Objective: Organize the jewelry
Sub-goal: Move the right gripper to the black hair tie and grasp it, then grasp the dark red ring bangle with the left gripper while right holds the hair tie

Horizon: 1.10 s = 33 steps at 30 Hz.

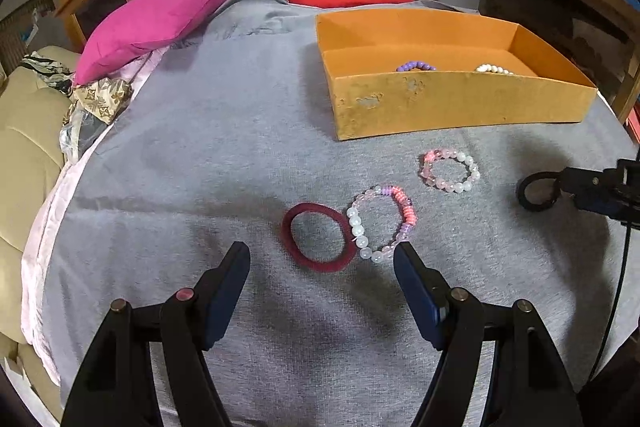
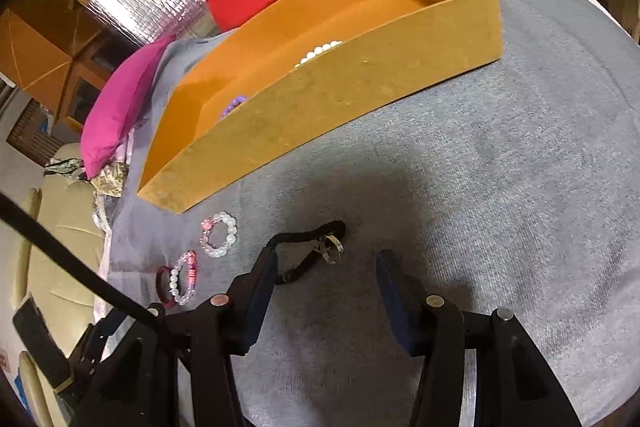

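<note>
At about nine o'clock on the grey cloth (image 1: 208,155), the left gripper (image 1: 322,259) hovers with its fingers spread wide and nothing between them; just beyond its tips, at twelve o'clock, lies the red band (image 1: 318,238), touching the striped bracelet (image 1: 382,223) at its three o'clock side. The pink bracelet (image 1: 449,171) lies apart, toward one o'clock, with the box (image 1: 440,103) past it, already holding a purple bracelet (image 1: 416,66) and a white bracelet (image 1: 493,68). Farthest right, the right gripper (image 2: 326,259) is also spread, and the black band (image 2: 308,251) with its small metal-looking charm hangs looped over the left finger, not pinched, mostly resting on the cloth. The step in hand looks to be a pick from the cloth. For the left, I would close on the red band's near arc only, coming straight down so the beads beside it are not dragged. For the right, a loop hooked on one finger may slide off; better to press the fingers together on the strand before lifting toward the box at eleven o'clock.
</note>
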{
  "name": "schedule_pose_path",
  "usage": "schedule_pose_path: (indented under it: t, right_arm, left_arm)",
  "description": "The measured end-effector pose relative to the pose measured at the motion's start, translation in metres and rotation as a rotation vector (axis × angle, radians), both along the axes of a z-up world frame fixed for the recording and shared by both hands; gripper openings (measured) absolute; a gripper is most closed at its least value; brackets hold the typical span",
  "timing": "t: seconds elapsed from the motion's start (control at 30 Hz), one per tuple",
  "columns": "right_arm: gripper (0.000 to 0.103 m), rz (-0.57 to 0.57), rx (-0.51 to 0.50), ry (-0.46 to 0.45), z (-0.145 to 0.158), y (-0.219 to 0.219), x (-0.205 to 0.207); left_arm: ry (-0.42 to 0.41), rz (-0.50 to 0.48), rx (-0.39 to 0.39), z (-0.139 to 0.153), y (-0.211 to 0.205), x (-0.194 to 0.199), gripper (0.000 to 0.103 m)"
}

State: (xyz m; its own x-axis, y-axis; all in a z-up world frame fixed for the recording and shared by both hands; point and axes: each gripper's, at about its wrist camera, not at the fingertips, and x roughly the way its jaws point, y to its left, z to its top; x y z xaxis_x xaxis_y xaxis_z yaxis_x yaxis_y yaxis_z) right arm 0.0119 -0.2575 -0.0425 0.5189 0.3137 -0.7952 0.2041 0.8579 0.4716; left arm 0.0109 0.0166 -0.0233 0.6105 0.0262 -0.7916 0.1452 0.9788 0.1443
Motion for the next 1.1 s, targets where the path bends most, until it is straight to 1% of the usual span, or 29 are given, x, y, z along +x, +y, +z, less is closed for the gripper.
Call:
schedule_pose_path:
  t: [0.07,0.2,0.23,0.3,0.33,0.4,0.47,0.5,0.73,0.87,0.93,1.1]
  right_arm:
    - [0.055,0.002,-0.023,0.0,-0.001,0.005,0.004]
    - [0.055,0.011,-0.103,-0.02,-0.001,0.019,0.011]
    - [0.053,0.014,-0.128,-0.024,0.0,0.022,0.012]
    - [0.04,0.027,-0.2,-0.036,0.0,0.031,0.013]
    - [0.03,0.042,-0.237,-0.037,0.0,0.037,0.014]
    - [0.028,0.051,-0.268,-0.042,0.0,0.041,0.014]
    - [0.021,0.058,-0.29,-0.047,0.001,0.043,0.014]
    - [0.021,0.06,-0.3,-0.05,0.001,0.043,0.014]
    - [0.019,0.022,-0.289,-0.041,0.003,0.025,0.011]
    - [0.019,0.0,-0.228,-0.028,0.001,0.01,0.009]
    - [0.019,-0.007,-0.202,-0.023,0.001,0.004,0.007]
    - [0.019,-0.018,-0.167,-0.01,-0.001,-0.01,0.003]
  left_arm:
    - [-0.001,0.001,0.005,0.0,0.001,0.0,0.075]
    - [-0.003,0.004,0.019,-0.002,0.004,0.0,0.075]
    - [-0.003,0.005,0.02,-0.002,0.005,0.0,0.075]
    - [-0.002,0.007,0.023,-0.003,0.007,0.0,0.075]
    - [-0.002,0.008,0.024,-0.003,0.008,0.0,0.075]
    - [-0.001,0.01,0.025,-0.003,0.01,0.001,0.075]
    - [0.001,0.011,0.028,-0.004,0.01,0.001,0.075]
    - [0.002,0.012,0.029,-0.004,0.01,0.001,0.075]
    - [0.03,0.007,0.023,-0.008,0.015,0.005,0.075]
    - [0.051,0.015,0.015,-0.012,0.025,0.008,0.075]
    - [0.059,0.019,-0.003,-0.012,0.032,0.009,0.075]
    - [0.07,0.039,-0.001,-0.014,0.047,0.014,0.075]
